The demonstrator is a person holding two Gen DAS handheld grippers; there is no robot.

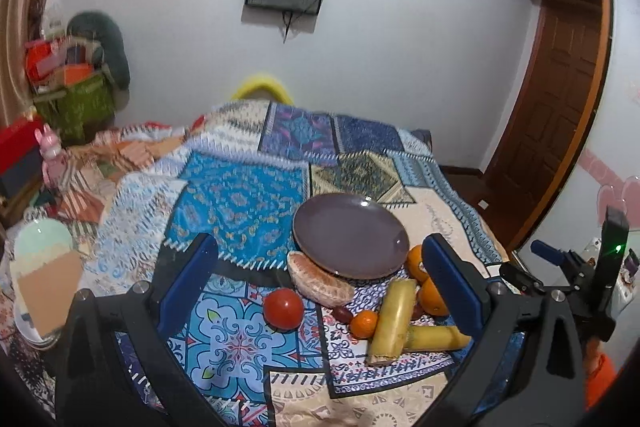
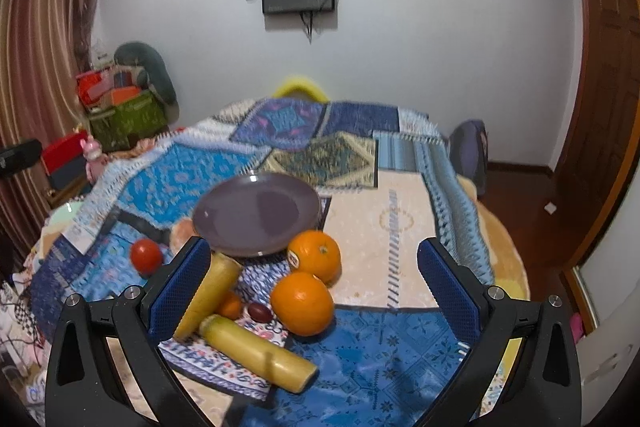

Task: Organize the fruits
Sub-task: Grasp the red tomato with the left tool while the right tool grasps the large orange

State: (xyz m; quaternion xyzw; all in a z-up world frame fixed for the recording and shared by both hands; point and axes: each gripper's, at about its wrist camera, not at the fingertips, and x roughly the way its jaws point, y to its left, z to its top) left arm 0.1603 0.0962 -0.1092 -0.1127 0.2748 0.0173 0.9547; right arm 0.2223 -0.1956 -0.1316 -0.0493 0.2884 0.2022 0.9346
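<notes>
An empty purple plate lies on the patchwork cloth. In front of it lie a peeled pomelo segment, a red tomato, two oranges, a small tangerine, a dark red date and two yellow sugarcane pieces. My left gripper is open and empty above the fruit. My right gripper is open and empty, jaws either side of the oranges. It also shows in the left wrist view.
The patchwork cloth covers the table. Pale bowls and a cardboard piece sit at the left edge. Boxes and a green basket stand at the back left. A wooden door is on the right.
</notes>
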